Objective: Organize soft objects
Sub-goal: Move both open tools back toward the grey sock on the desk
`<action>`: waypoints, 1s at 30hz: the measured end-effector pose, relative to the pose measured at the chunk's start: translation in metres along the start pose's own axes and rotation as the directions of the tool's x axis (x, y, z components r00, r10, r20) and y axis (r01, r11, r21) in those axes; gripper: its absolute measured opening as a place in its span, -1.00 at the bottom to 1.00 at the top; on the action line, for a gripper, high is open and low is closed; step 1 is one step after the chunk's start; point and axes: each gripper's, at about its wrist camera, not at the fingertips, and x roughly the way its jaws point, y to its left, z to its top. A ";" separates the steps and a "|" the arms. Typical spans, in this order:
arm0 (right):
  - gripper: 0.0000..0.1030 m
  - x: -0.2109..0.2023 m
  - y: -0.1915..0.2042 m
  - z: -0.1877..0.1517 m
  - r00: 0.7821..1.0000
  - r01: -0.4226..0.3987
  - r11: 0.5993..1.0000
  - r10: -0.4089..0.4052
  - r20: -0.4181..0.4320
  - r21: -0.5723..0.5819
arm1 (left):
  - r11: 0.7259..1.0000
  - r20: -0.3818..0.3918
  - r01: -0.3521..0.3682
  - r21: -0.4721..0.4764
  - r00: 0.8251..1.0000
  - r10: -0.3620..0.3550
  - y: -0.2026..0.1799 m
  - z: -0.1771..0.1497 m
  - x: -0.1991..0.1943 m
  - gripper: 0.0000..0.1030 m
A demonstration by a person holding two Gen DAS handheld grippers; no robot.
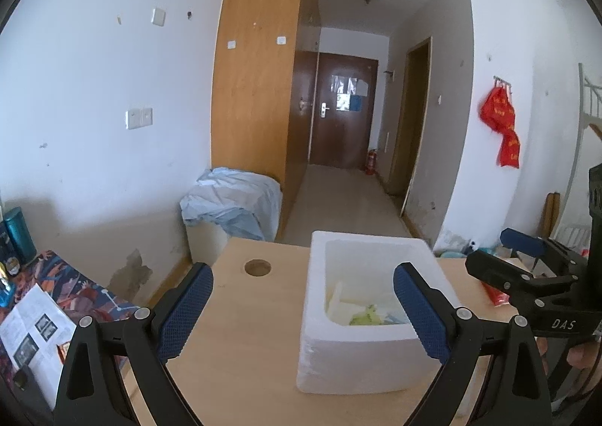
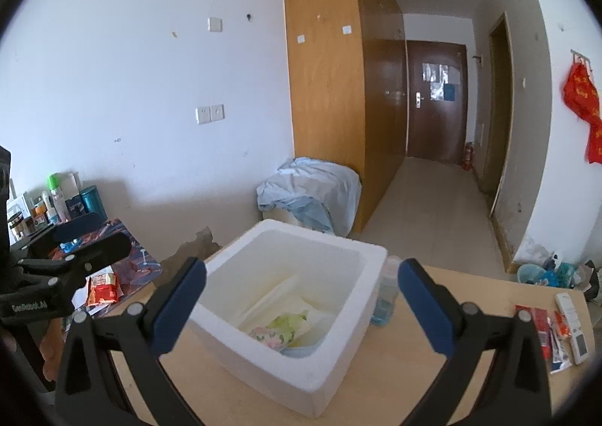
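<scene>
A white foam box stands on a light wooden table. Inside it lie soft pieces: white, green and floral cloths. My left gripper is open and empty, held above the table with the box between its fingers' line of sight. My right gripper is open and empty, above the box's near side. Each gripper shows in the other's view, the right one at the right edge, the left one at the left edge.
A small blue bottle stands right of the box. Red packets and a white remote lie at the table's right. A side table with a patterned cloth, papers and bottles stands left. The table has a round hole.
</scene>
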 end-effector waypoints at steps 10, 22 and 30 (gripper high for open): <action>1.00 -0.058 -0.018 -0.013 0.997 0.045 0.996 -0.050 0.066 0.072 | 0.999 0.039 0.043 0.028 0.998 -0.044 -0.028 -0.003 -0.036 0.99; 1.00 -0.118 -0.019 -0.024 0.987 0.100 0.991 -0.110 0.115 0.092 | 0.993 0.081 0.080 0.086 0.993 -0.087 -0.066 -0.007 -0.080 0.99; 1.00 -0.149 -0.016 -0.035 0.983 0.112 0.990 -0.124 0.137 0.088 | 0.987 0.111 0.097 0.124 0.988 -0.111 -0.080 -0.012 -0.107 0.99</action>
